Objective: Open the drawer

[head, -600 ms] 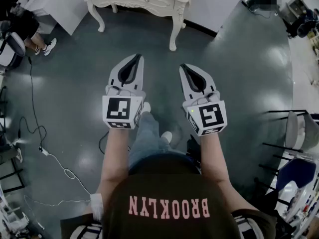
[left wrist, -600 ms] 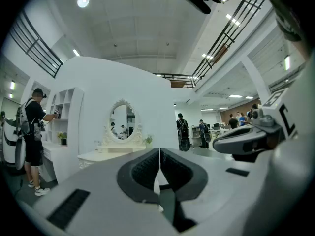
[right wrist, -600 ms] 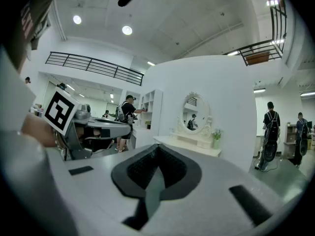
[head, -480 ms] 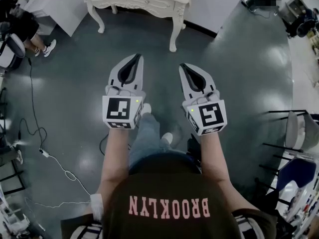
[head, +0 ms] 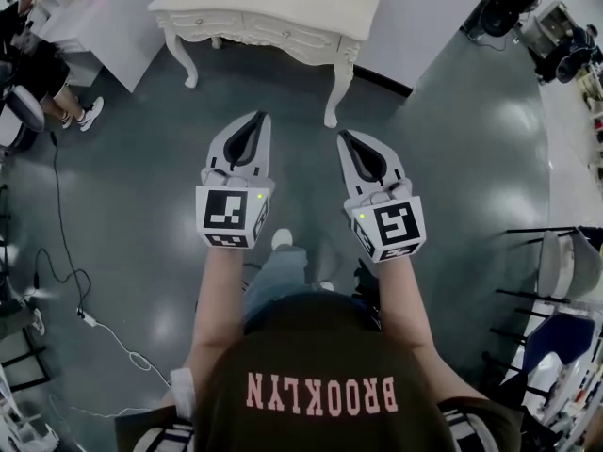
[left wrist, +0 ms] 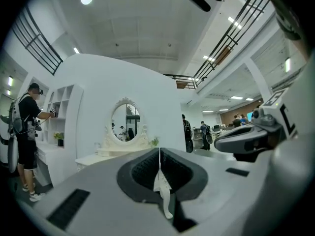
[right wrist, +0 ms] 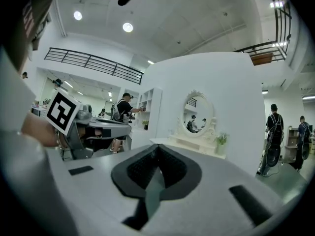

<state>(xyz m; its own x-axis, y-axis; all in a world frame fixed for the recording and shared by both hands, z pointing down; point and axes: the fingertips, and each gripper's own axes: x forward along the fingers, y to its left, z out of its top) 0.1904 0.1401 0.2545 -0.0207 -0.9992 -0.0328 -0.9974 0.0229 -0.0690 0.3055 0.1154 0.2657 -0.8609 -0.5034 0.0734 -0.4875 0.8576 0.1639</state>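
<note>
A cream dressing table (head: pixel 273 8) with carved legs stands ahead at the top of the head view, its drawers (head: pixel 283 34) shut in the front rail. The left gripper view shows the same table (left wrist: pixel 93 159) with an oval mirror (left wrist: pixel 125 123) on it. My left gripper (head: pixel 261 117) and right gripper (head: pixel 343 136) are held level side by side, short of the table and apart from it. Both are shut with nothing between the jaws. In the right gripper view the table (right wrist: pixel 189 144) lies straight ahead past my right gripper (right wrist: pixel 156 149).
A curved white wall (left wrist: pixel 98 92) backs the table. White shelving (right wrist: pixel 150 109) and a person (left wrist: pixel 24 136) stand to the left. A cable (head: pixel 66 243) runs over the grey floor at left. Chairs (head: pixel 556 252) stand at the right edge.
I have stepped nearer the table: more of its top shows and it sits lower in the head view. Both grippers stay shut and side by side.
</note>
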